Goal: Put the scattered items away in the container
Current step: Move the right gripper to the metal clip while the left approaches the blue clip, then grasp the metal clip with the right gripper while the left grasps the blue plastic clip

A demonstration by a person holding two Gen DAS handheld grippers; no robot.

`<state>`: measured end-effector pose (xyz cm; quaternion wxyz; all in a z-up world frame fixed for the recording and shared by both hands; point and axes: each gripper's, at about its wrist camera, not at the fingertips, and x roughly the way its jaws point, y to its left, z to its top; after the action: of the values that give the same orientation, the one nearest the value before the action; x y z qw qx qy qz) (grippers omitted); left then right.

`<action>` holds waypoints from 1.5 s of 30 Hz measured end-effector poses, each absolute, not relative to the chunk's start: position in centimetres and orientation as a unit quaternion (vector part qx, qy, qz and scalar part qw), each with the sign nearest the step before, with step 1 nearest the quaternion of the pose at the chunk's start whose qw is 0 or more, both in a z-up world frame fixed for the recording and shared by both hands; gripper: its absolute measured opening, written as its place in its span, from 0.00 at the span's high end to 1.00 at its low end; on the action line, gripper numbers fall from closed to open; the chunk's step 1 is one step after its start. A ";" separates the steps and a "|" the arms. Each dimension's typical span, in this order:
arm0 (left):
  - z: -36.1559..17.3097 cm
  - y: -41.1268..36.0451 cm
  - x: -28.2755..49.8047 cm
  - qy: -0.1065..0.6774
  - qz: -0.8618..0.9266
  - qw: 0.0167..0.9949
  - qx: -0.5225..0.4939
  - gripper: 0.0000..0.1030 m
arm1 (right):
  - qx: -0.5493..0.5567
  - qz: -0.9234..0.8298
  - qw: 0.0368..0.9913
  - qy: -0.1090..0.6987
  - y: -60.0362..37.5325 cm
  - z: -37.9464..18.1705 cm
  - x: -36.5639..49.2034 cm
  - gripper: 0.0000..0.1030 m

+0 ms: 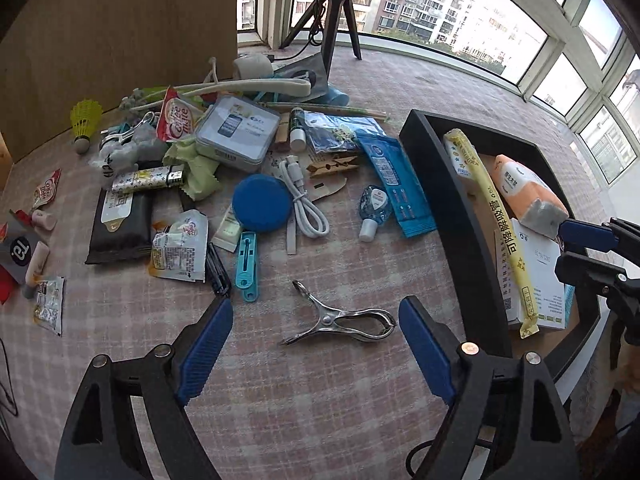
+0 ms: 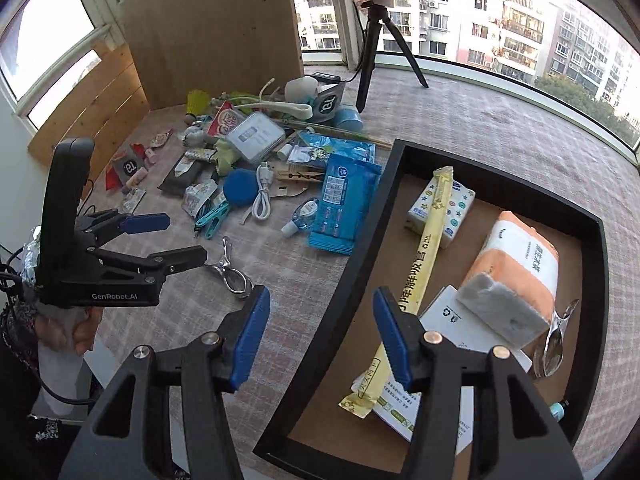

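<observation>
Your left claw [image 1: 316, 332] gapes empty over the metal clip [image 1: 340, 318], left of the tray's wall [image 1: 440, 184]; your right claw [image 2: 320, 332] gapes empty across that wall.

Daylight pours through the curved bay windows [image 2: 500, 20]; apartment blocks [image 1: 420, 0] outside; a wooden panel [image 1: 120, 32] at the far edge; a tripod [image 2: 376, 48] beside it.

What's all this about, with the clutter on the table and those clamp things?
A person is clearing loose odds and ends into a black tray, using a hand-held left gripper and right gripper. Both are open and empty. The left one hovers over a metal clip lying on the tablecloth; the right one hangs over the tray's near edge. The tray already holds tissue packs, a long yellow packet and a second metal clip. Most of the pile is still outside.
</observation>
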<state>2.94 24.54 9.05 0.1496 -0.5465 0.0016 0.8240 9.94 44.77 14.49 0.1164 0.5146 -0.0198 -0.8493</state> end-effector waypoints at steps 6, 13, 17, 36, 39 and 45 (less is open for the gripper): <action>7.9 22.6 1.3 0.040 0.809 0.163 -0.563 0.24 | 0.528 -0.828 0.178 0.055 39.4 12.8 8.5 0.49; 7.0 23.2 0.0 0.074 0.791 0.187 -0.578 0.37 | 0.546 -0.802 0.224 0.094 35.8 10.0 7.6 0.49; 6.3 23.9 -0.8 0.078 0.784 0.193 -0.585 0.38 | 0.550 -0.792 0.244 0.104 34.8 8.5 7.6 0.49; 3.3 25.2 -3.1 0.071 0.764 0.197 -0.610 0.68 | 0.567 -0.771 0.266 0.117 33.4 4.5 4.7 0.51; 3.3 25.1 -3.2 0.073 0.768 0.189 -0.608 0.76 | 0.575 -0.766 0.264 0.112 33.5 3.9 4.4 0.67; 3.4 24.2 -2.8 0.059 0.770 0.183 -0.609 0.89 | 0.576 -0.769 0.257 0.106 34.0 4.2 4.4 0.76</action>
<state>-2.82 24.16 3.38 0.1825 -0.6086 0.0585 0.7700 4.40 33.96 4.16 0.2570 0.5762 0.1056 -0.7687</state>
